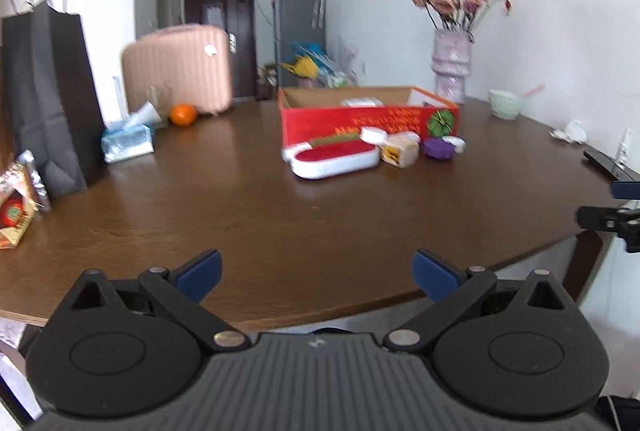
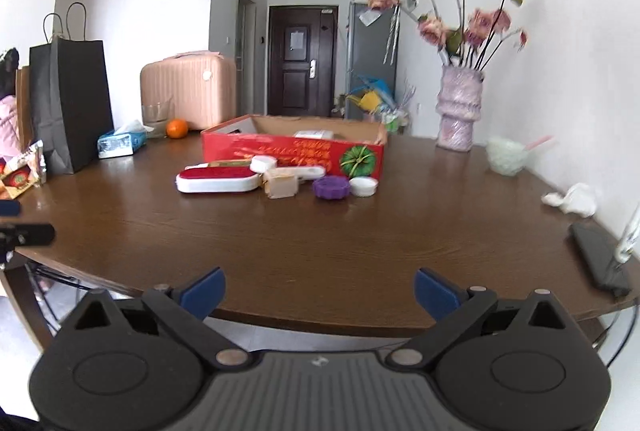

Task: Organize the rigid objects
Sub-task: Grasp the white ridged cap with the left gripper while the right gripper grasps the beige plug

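Both tongs hover at the near edge of the brown table (image 2: 320, 251), each spread wide with nothing between its blue pads. The left gripper (image 1: 318, 275) is released, and so is the right gripper (image 2: 320, 291). Well ahead of both sits the red cardboard box (image 2: 292, 149), open on top, with a pale packet lying inside it. The loose items are clustered just in front of the box: from the right gripper they lie ahead and a little left of centre, from the left gripper ahead and slightly right. Leftmost is the white tray with a red pad (image 2: 218, 179); touching its right end is the tan block (image 2: 281, 183), with a white round lid (image 2: 264, 163) just behind it. Right of the block comes the purple round container (image 2: 331, 187), and beside that a small white cap (image 2: 363, 186). A long white piece lies along the foot of the box, behind the block. Far ahead to the left of the tongs stand a black paper bag (image 2: 70, 103), a tissue pack (image 2: 120, 143) and an orange (image 2: 177, 129), with a pink suitcase (image 2: 188, 89) behind. Far ahead to the right stand a vase of pink flowers (image 2: 458, 111) and a pale green bowl (image 2: 507, 155). A dark phone (image 2: 596, 259) lies near the table edge just right of the right gripper
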`<state>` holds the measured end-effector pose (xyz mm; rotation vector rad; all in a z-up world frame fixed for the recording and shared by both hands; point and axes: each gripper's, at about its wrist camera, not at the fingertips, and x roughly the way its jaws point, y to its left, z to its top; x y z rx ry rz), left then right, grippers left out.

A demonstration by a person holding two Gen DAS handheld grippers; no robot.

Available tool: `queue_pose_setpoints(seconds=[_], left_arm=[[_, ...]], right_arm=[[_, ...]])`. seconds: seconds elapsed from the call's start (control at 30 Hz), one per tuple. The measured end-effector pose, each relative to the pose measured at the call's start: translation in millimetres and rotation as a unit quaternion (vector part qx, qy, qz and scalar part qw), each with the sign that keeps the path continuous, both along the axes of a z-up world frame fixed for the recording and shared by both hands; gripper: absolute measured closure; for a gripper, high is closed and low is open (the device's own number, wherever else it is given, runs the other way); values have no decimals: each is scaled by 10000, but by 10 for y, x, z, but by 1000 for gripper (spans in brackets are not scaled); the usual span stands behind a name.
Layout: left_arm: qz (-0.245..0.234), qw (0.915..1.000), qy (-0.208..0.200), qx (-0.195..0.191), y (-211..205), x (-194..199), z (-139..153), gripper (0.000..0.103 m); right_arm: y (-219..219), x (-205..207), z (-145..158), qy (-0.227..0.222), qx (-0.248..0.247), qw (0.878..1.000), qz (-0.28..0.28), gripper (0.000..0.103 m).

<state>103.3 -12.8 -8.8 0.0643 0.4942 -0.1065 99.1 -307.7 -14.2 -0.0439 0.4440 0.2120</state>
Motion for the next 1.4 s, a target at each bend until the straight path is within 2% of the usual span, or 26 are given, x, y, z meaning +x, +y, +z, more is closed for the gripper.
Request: queue_pose_setpoints(seconds=[0.3, 0.47, 0.6, 0.67, 0.73, 0.77, 0.8, 0.97, 1.03, 1.07, 1.2, 1.27, 1.4], left_arm=[[-194, 9993, -167, 269, -196, 377, -16, 0], [-279, 9991, -177, 282, -342, 857, 72, 0], [-534, 9984, -119, 140, -451, 1335, 165, 0], [-676, 9976, -104, 145, -520, 1618, 196, 1], [-790, 9967, -56, 200, -611, 1935, 212, 15], [-820, 9964, -10, 220, -664, 2108, 215, 25], [-901, 9957, 31, 208, -707, 2252, 206, 30], [-1100, 9925, 521, 117, -906, 3019, 18, 37], [-1218, 9908, 586, 83, -927, 3178, -78, 49], [-1234, 9903, 630, 84, -926, 3240, -126, 63], [-1334, 9881, 692, -334, -762, 3314, -185, 66], [-1302, 9881, 611, -554, -674, 3246, -146, 66], [-923, 9927, 328, -698, -504, 3006, -14, 66]], right_arm=[[0, 347, 7, 3, 207, 9998, 9, 2], [-86, 515, 37, -35, 292, 9995, 151, 3], [-132, 857, 24, 83, 282, 9991, 298, 6], [-125, 1080, 24, 163, 360, 9986, 352, 12], [-76, 1358, 40, 232, 405, 9976, 508, 16], [-50, 1469, 43, 263, 387, 9973, 570, 18], [-3, 1613, 48, 308, 328, 9969, 642, 19], [198, 2204, -14, 489, 303, 9938, 956, 27], [297, 2464, -72, 680, 416, 9908, 1090, 30], [297, 2464, -72, 680, 416, 9908, 1090, 31], [490, 2747, -132, 743, 344, 9885, 1273, 33], [590, 2879, -132, 726, 240, 9878, 1357, 40], [779, 3078, -168, 844, 82, 9851, 1493, 56]])
